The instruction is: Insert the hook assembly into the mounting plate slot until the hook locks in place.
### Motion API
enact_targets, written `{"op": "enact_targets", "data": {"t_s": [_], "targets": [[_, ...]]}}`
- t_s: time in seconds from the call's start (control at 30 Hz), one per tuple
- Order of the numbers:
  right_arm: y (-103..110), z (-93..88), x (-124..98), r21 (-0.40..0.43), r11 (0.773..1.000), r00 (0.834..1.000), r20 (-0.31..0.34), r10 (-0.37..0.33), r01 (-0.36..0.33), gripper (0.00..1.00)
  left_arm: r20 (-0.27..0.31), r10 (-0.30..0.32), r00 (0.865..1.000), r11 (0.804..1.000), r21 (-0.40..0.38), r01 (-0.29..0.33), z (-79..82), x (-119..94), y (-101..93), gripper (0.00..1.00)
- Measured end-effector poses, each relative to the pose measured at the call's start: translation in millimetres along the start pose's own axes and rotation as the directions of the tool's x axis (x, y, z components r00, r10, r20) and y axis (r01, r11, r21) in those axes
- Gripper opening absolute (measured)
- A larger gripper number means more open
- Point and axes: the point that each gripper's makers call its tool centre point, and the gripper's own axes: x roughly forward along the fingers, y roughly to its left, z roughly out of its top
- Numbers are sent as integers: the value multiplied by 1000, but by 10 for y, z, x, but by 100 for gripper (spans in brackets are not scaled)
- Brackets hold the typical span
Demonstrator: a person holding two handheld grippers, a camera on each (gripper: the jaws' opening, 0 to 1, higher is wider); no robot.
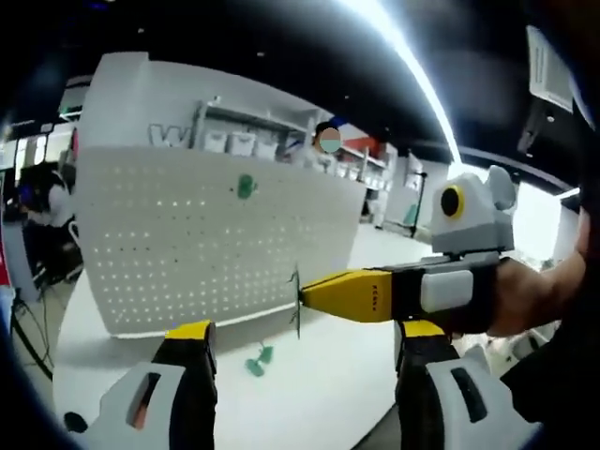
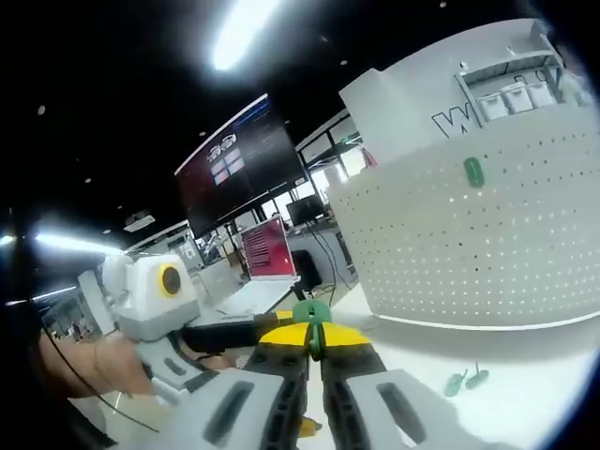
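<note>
A white pegboard mounting plate (image 1: 216, 244) stands upright on the white table, with one green hook (image 1: 246, 186) seated in it high up. My right gripper (image 1: 305, 296) reaches in from the right, shut on a thin green hook assembly (image 1: 297, 302) held just off the plate's lower right corner. My left gripper (image 1: 307, 330) is open with nothing between its jaws. In the right gripper view the held hook (image 2: 311, 321) shows between the shut yellow tips (image 2: 314, 339), the plate (image 2: 469, 253) stands to the right with its seated hook (image 2: 474, 172), and the left gripper (image 2: 239, 335) sits close on the left.
Two loose green hooks (image 1: 260, 359) lie on the table (image 1: 328, 394) in front of the plate, also seen as hooks (image 2: 466, 380) in the right gripper view. A person's hand (image 1: 525, 300) holds the right gripper. Shelves and desks stand behind the plate.
</note>
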Motion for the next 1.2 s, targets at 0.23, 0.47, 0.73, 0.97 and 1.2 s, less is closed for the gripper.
{"op": "enact_targets", "data": {"t_s": [0.23, 0.47, 0.73, 0.97, 1.2], "targets": [[-45, 72, 28, -8, 1000, 1000, 13, -5, 5, 0, -2, 14, 1000, 1000, 4, -14, -31, -33, 65, 87], [-142, 150, 54, -41, 998, 999, 29, -35, 36, 0, 25, 7, 1000, 998, -58, -5, -13, -64, 54, 93], [-256, 177, 65, -54, 996, 996, 46, -73, 76, 0, 47, 7, 999, 997, -74, -3, 4, -58, 59, 98], [-373, 246, 77, -85, 989, 990, 80, -118, 125, 0, 52, 12, 999, 997, -81, -8, 7, -61, 73, 100], [-544, 365, 143, -56, 984, 980, 116, -162, 169, 1, 38, 40, 998, 995, -97, -36, -44, -77, 114, 100]]}}
